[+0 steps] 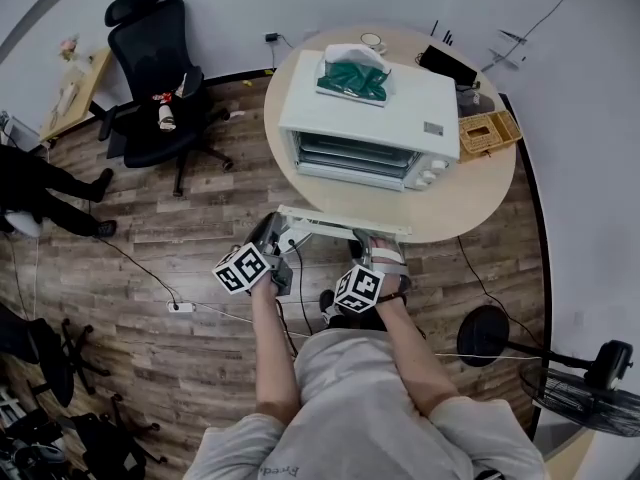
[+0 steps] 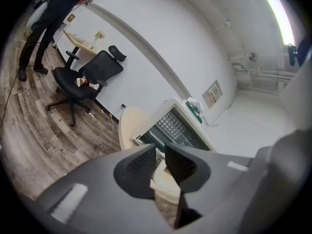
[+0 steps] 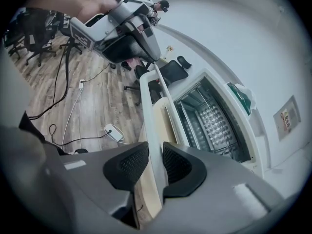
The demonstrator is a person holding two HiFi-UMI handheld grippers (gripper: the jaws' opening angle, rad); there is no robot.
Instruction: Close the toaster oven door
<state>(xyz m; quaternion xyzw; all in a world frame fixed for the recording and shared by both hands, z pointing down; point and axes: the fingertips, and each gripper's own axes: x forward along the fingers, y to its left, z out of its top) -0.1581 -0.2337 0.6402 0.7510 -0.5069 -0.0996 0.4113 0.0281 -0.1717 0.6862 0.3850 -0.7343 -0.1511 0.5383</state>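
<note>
Because marker cubes cover the jaw tips in the head view, the grip reads only from the gripper views. Toaster oven (image 1: 365,118): white, on round table (image 1: 470,193), door (image 1: 345,226) dropped flat toward the person. Tissue box (image 1: 353,76) on top; basket (image 1: 490,131) beside; office chair (image 1: 160,78) well apart. Right gripper (image 3: 155,162): clamped on the door's front edge. Left gripper (image 2: 161,155): nearly together on its left end. Forearms extended, side by side.

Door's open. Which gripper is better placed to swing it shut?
Right, probably. The right gripper has its jaws closed squarely on the door along its front edge. The left gripper sits at the door's far corner, and its hold is unclear.
</note>
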